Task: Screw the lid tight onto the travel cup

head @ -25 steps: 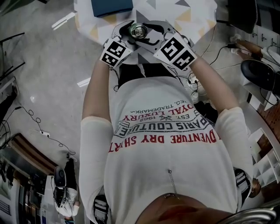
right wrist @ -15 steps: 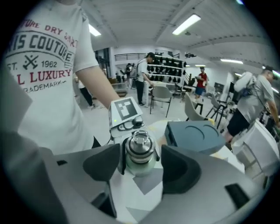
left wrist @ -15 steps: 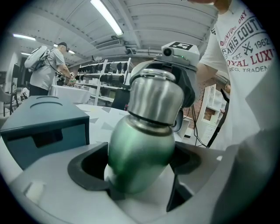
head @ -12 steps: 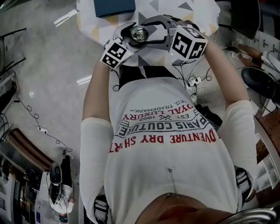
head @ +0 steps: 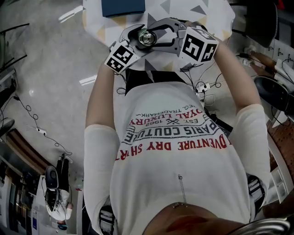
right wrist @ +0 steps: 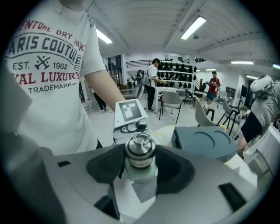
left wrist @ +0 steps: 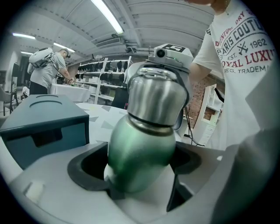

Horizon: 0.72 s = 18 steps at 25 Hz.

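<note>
The left claw (left wrist: 140, 165) clamps the green metal travel cup (left wrist: 140, 148) low in the middle of its view, with both dark pads pressed to the body. At the upper centre of the head view the cup hangs over the white surface with grey and yellow triangles (head: 202, 11).

Since 1 second ago the right claw (right wrist: 140, 168) has rolled: its marker cube (head: 198, 45) now shows 2 faces instead of 1. Its jaws have just been closing and now sit against the brushed-steel lid with a ring on top (right wrist: 139, 151), which stands between them on the cup's neck.

This looks like a fresh grip for another tightening turn. How tight the lid sits cannot be seen.
</note>
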Each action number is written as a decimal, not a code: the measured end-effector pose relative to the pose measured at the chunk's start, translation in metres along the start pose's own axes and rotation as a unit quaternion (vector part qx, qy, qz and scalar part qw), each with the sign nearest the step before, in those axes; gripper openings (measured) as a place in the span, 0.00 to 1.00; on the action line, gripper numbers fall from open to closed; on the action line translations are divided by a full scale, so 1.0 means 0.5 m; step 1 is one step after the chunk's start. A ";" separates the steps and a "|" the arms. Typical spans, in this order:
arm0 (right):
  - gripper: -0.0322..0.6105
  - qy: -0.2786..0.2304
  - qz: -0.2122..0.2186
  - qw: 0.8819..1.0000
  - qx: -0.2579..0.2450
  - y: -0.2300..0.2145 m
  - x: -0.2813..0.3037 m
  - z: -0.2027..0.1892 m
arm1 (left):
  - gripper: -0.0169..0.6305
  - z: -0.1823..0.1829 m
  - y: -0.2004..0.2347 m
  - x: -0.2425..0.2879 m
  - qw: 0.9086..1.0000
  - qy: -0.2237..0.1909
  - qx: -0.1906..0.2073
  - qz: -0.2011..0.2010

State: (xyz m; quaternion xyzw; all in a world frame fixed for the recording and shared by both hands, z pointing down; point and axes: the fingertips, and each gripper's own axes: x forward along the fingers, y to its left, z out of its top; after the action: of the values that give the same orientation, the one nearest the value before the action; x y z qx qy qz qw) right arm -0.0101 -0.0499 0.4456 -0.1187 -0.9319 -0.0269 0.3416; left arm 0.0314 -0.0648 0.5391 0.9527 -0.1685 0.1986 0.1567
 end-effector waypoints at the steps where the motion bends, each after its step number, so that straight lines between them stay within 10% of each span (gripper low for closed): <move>1: 0.41 -0.003 -0.007 1.000 0.006 -0.001 0.000 0.000 | 0.68 0.000 0.000 0.000 1.000 0.000 0.000 0.000; 7: 0.41 -0.036 -0.105 0.991 0.070 -0.009 0.000 -0.003 | 0.68 -0.001 0.004 0.002 1.000 -0.001 0.000 0.002; 18: 0.41 -0.039 -0.274 0.941 0.196 -0.021 0.009 -0.014 | 0.68 -0.013 0.009 0.004 1.000 0.004 -0.001 -0.002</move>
State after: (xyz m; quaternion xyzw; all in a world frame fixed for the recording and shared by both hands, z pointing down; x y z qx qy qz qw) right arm -0.0117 -0.0603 0.4543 0.2098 -0.9277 0.0685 0.3010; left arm 0.0294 -0.0670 0.5465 0.9521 -0.1662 0.2021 0.1586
